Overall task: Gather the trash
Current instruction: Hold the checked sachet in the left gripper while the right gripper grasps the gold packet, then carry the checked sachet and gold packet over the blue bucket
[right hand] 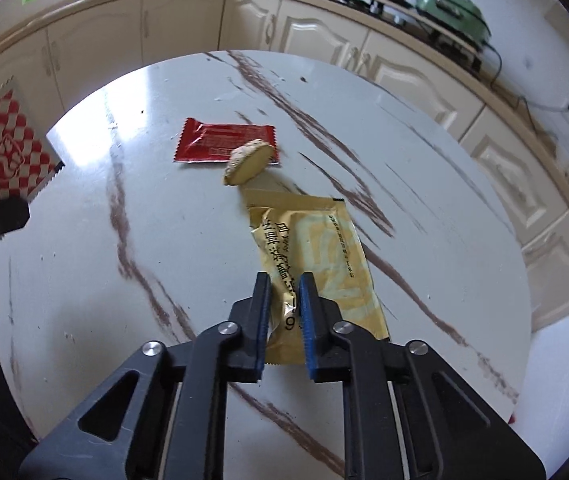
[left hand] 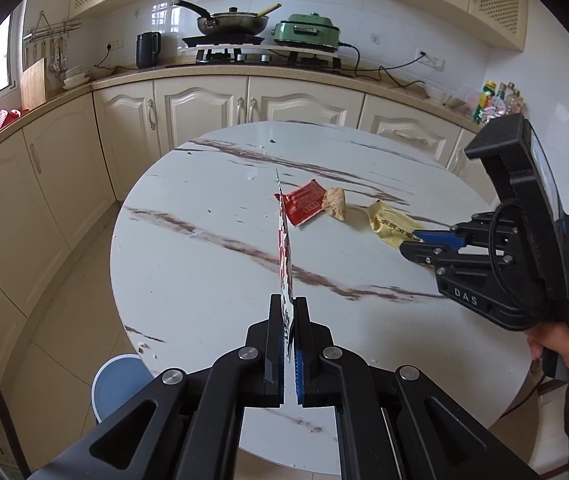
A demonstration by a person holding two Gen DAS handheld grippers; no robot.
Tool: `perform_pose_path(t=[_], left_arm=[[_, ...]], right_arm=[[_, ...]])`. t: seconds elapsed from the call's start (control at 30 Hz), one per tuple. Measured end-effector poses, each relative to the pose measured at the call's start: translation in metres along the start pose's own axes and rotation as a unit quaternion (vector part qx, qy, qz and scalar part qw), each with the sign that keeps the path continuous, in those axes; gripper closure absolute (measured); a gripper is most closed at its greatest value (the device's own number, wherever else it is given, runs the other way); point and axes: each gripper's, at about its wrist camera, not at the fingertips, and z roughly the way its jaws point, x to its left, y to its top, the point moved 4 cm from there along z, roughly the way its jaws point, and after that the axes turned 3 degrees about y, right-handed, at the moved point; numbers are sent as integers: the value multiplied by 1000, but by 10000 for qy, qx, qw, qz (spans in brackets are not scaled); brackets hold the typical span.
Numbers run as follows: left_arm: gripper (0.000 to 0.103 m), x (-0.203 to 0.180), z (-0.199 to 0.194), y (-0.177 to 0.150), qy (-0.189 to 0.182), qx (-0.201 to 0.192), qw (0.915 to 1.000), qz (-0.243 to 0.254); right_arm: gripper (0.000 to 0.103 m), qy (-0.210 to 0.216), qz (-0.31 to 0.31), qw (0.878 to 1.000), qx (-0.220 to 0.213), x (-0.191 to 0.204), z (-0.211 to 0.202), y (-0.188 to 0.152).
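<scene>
My left gripper (left hand: 289,300) is shut on a red-and-white checkered wrapper (left hand: 284,248), held edge-on above the round marble table (left hand: 204,260); its flat face (right hand: 0,160) shows at the left of the right wrist view. My right gripper (right hand: 284,280) is down on the near end of a yellow wrapper (right hand: 324,248), which is crumpled between its pads. From the left wrist view, the right gripper (left hand: 408,242) grips the yellow wrapper (left hand: 388,222) at its right edge. A red wrapper (right hand: 220,142) and a piece of biscuit (right hand: 248,162) lie just beyond.
A pale blue round object (left hand: 120,384) stands on the floor under the table's near left edge. Cream cabinets (left hand: 204,108) curve behind the table, with a stove and pan (left hand: 230,24) and a green cooker (left hand: 306,34) on the counter. A person's hand (left hand: 564,344) holds the right gripper.
</scene>
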Motion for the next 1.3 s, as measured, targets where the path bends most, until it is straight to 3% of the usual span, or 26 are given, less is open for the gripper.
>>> perform_pose_path(t=[0.17, 0.47, 0.67, 0.83, 0.93, 1.07, 1.3], left_arm=[[103, -6, -14, -1, -104, -46, 9999, 59], [103, 4, -52, 0, -283, -327, 9990, -83], [103, 58, -93, -17, 58, -545, 9976, -412], [103, 130, -124, -45, 636, -516, 9932, -824], [103, 182, -133, -68, 1025, -369, 9877, -1126], [103, 236, -122, -96, 1203, -65, 9813, -1500], [103, 300, -41, -139, 1094, 816, 9719, -1917]], right_arm=[[96, 710, 412, 9965, -179, -13, -9, -3], [97, 1197, 525, 9873, -901, 5, -67, 19], [97, 1789, 144, 9747, -1333, 73, -98, 52], [97, 2463, -352, 9579, -1435, 170, -96, 88], [97, 2842, -575, 9475, -1348, 230, -78, 106], [97, 3109, -841, 9421, -937, 300, -29, 124], [97, 3237, -788, 9426, 216, 371, 111, 124]])
